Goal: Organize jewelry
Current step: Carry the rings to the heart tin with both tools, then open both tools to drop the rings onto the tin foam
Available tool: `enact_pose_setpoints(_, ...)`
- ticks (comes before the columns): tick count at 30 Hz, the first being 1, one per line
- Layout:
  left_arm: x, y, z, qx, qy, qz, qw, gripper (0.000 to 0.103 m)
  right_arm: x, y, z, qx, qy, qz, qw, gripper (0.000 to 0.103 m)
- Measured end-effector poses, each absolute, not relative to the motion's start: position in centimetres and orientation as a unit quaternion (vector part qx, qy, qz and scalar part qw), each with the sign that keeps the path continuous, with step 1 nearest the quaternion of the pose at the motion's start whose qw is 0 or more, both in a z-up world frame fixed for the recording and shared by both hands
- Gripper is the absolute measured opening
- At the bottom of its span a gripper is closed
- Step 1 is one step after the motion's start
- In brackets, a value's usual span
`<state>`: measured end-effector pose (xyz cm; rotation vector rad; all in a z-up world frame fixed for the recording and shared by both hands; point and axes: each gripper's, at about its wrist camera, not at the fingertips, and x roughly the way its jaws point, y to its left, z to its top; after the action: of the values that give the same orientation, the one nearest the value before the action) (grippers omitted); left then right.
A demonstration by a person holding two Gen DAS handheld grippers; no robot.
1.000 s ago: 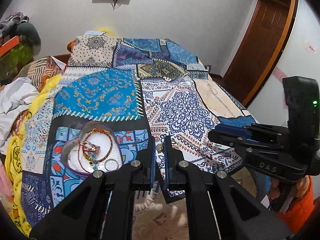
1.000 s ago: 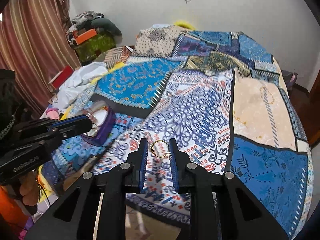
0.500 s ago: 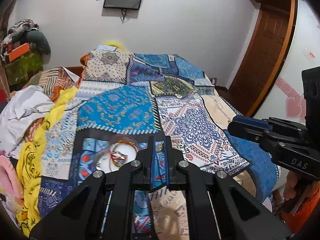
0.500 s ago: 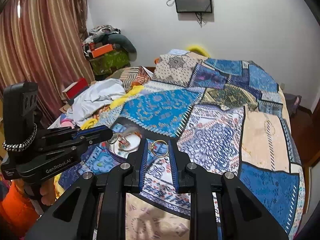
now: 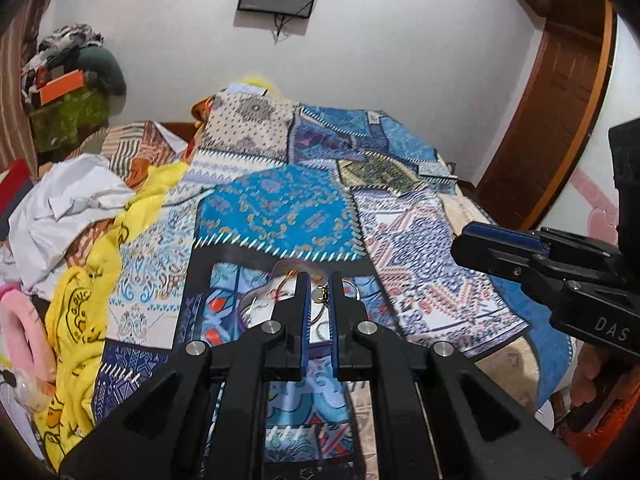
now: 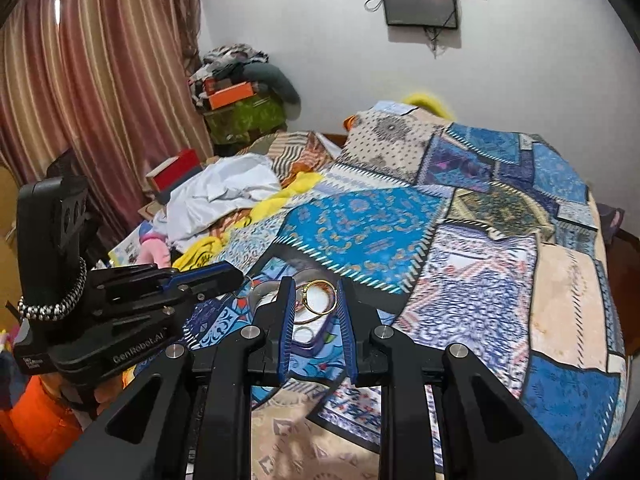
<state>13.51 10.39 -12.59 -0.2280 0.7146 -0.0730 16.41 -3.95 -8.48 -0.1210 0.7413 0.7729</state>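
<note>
Between right gripper [image 6: 316, 300] fingers, one gold ring [image 6: 319, 297]

"DAS" on right gripper [image 5: 496, 240]; "GenRobot.AI" on left gripper [image 6: 224, 276].

White wall [image 6: 304, 40], striped curtain [image 6: 100, 80], patchwork-covered bed [image 6: 500, 248], wooden door [image 5: 560, 120].
</note>
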Motion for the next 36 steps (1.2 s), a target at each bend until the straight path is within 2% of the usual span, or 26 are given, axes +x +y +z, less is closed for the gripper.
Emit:
enact_pose_setpoints(23,16.8,13.0,-18.7,-0.131,0.397,-0.039,0.907,0.006,19.8,1.4,-14.9,-0.083,0.433,0.391,0.808,0.019)
enact_pose_setpoints(36,17.4,12.8,-19.3,-0.117,0.402,-0.044,0.907,0.006,20.6,2.4,-16.5,-0.092,0.456,0.387,0.797,0.019)
